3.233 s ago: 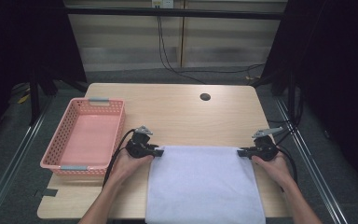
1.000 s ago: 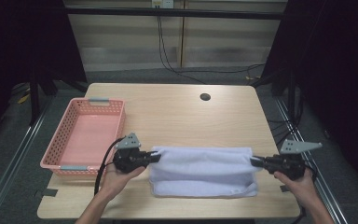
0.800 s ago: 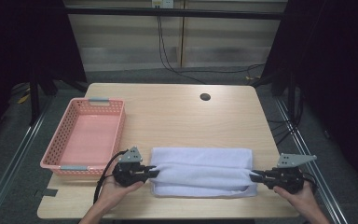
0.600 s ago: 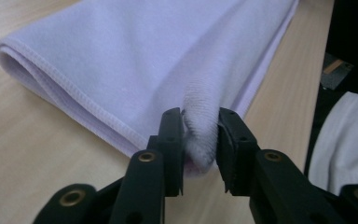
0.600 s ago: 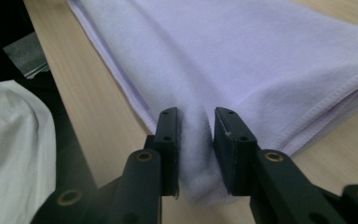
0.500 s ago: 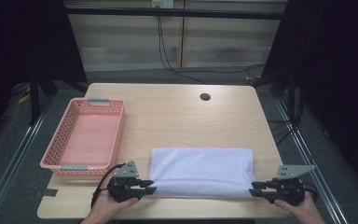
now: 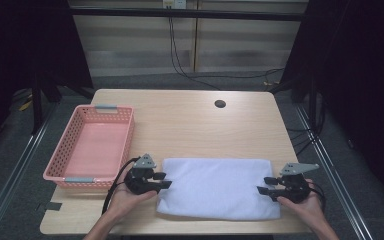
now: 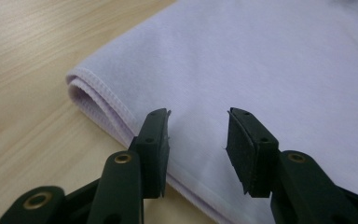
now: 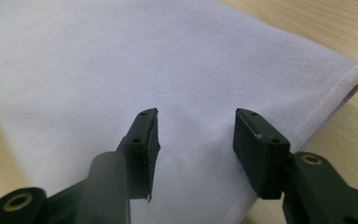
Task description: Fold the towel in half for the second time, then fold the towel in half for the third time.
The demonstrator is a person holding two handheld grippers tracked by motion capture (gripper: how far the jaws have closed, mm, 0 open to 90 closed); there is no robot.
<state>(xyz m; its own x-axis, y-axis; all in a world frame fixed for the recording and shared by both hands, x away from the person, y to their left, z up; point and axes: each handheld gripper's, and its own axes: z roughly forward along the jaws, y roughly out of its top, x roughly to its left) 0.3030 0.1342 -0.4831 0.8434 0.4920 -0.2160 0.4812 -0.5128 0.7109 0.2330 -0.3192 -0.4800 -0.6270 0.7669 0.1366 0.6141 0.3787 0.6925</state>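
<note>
Two grippers sit at the ends of the folded white terry towel [image 7: 217, 187], which lies flat on the near half of the pale wooden counter [image 7: 190, 125]. The left gripper [image 7: 164, 181] is at the towel's left end, the right gripper [image 7: 263, 185] at its right end. Both pairs of jaws have just been opening, and the gripper views show the pads standing apart with white cloth under the gap and nothing pinched. So the towel is released and resting on its own.

What could go wrong from here? In the left gripper view the doubled hem [image 8: 98, 100] shows its layers gaping slightly; if a pad drags back across that edge, it could likely peel the top layer and undo the fold. On the right, the stitched corner [image 9: 354, 77] lies close to the jaw line, so a snag on the way out would probably tug the end askew.

Now the room. The towel's near edge runs close to the counter's front edge, so a pull toward the person risks sliding it off. The pink plastic mesh basket [image 7: 91, 145] stands empty just left of the left hand [image 7: 127, 197], close enough to bump on a wide swing. Beyond the towel the counter is bare up to the small dark cable hole [image 7: 220, 104].
</note>
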